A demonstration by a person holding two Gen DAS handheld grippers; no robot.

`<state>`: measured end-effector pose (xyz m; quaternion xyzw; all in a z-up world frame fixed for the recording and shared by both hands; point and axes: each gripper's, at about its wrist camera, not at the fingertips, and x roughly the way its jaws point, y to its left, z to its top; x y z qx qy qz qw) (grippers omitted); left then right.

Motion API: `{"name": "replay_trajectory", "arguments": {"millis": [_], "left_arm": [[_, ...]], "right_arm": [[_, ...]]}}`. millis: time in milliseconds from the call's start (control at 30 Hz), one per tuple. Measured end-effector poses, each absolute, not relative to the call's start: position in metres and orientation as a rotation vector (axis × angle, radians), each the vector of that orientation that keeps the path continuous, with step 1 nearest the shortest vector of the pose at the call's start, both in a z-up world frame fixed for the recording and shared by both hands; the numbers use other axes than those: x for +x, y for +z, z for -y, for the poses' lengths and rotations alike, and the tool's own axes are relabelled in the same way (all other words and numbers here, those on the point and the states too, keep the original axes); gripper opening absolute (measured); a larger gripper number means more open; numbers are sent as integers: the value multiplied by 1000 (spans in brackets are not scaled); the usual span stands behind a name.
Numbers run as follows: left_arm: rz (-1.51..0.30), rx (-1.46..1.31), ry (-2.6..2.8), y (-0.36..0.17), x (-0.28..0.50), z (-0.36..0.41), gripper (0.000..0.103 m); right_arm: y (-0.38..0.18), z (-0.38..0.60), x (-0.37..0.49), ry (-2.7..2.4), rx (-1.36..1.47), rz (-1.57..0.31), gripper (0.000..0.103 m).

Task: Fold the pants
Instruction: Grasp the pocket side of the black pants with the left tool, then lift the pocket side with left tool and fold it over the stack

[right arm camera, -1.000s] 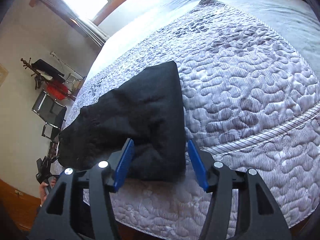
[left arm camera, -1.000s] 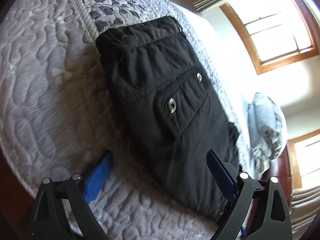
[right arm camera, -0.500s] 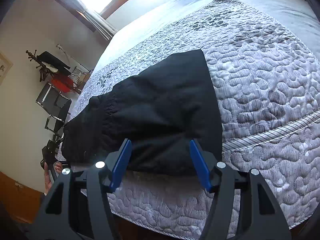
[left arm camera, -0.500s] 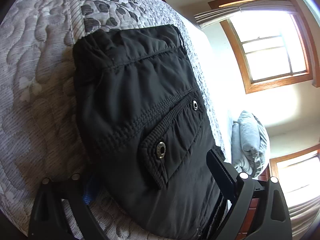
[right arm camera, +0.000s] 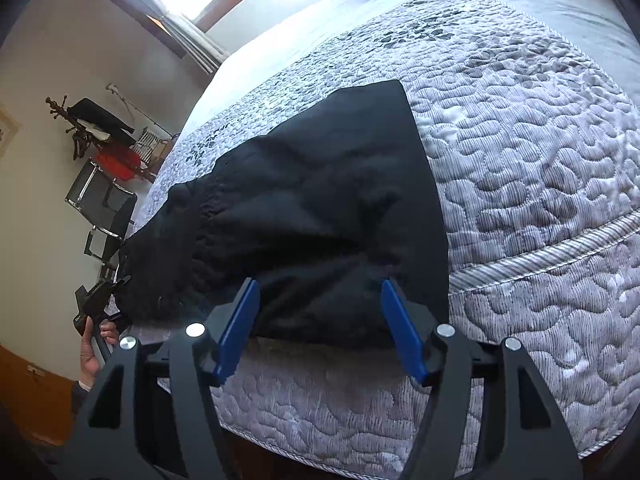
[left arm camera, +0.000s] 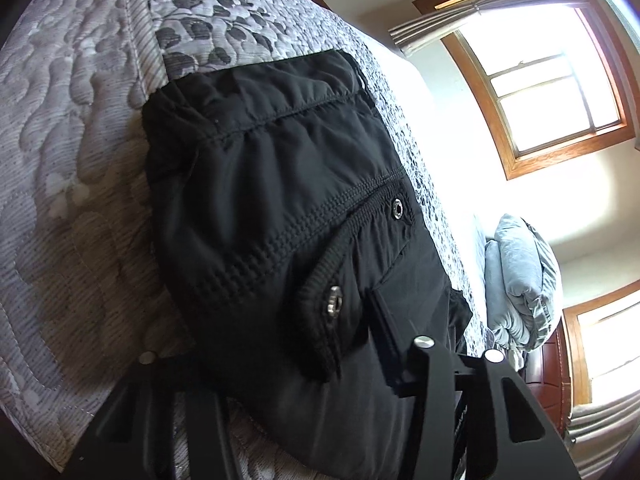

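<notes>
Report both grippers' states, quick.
Left gripper: jaws closing on the black pants.
Right gripper: open, holding nothing; pants edge between the jaws.

Count, both views: pants (left arm camera: 280,200), one, black. Snaps (left arm camera: 334,305) on pants: two. Quilt (right arm camera: 540,160): one. Windows (left arm camera: 552,92): two in left view. Grippers: two. Chair (right arm camera: 100,204): one. Folded grey blanket (left arm camera: 520,280): one.

Black pants (left arm camera: 280,208) with silver snaps (left arm camera: 334,305) lie on a grey-white quilt (right arm camera: 540,184) stitched in pebble swirls; beyond the pants it carries dark grey leaf print (left arm camera: 216,28). Gripper pads (right arm camera: 240,326) are blue.
</notes>
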<state>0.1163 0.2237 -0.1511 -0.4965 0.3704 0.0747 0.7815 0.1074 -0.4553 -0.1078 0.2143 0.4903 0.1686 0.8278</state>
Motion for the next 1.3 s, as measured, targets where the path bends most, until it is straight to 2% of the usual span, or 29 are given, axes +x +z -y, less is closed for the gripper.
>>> {"name": "replay_trajectory", "arguments": {"millis": [167,367,767,1133,1300], "left_arm": [[-760,-1022,146,-135,115,-223,26],[-685,-906,115,-104,117,-205,18],[-575,-400,-104,-10,136,-83,19],[-607,-222,-191,-13,142,-3,24],[-660,-100,-255,-25,146,37,32]], "right_arm": [[-108,453,105,354,437,-1040,65],[-109,457,102,346,460,-1033,66],[-110,468,96,338,502,-1016,68],[-91,468,93,371,488,-951,69],[-80,458,98,403,459,-925,70]]}}
